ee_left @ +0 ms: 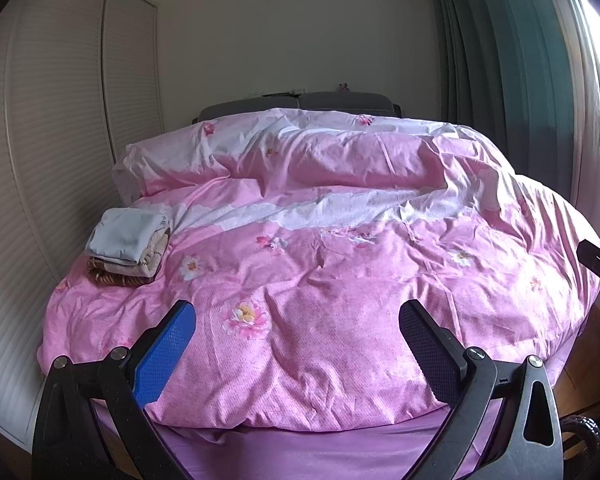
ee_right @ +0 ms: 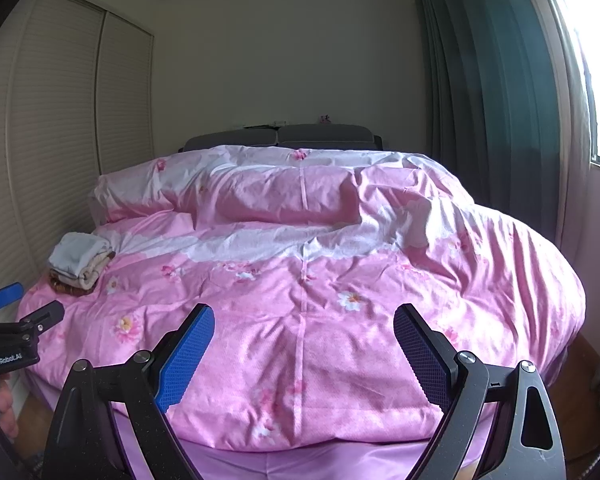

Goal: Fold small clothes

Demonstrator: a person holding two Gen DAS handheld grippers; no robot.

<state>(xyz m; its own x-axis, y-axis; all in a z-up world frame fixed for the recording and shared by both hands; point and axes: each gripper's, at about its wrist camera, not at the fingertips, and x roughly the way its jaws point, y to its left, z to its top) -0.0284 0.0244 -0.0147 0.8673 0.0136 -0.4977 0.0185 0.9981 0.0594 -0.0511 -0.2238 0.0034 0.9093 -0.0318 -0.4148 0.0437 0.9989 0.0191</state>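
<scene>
A small stack of folded clothes [ee_left: 130,246], pale blue on top with cream and brown below, lies on the left side of the pink floral duvet [ee_left: 340,280]. It also shows in the right wrist view [ee_right: 80,260]. My left gripper [ee_left: 298,320] is open and empty, held above the foot of the bed. My right gripper [ee_right: 304,324] is open and empty over the same foot end. The left gripper shows at the left edge of the right wrist view [ee_right: 24,308].
White louvred wardrobe doors [ee_left: 52,160] run along the left of the bed. Green curtains [ee_left: 500,60] and a bright window stand at the right. A grey headboard [ee_left: 300,106] is at the far end. Wooden floor [ee_right: 580,392] shows at the bed's right.
</scene>
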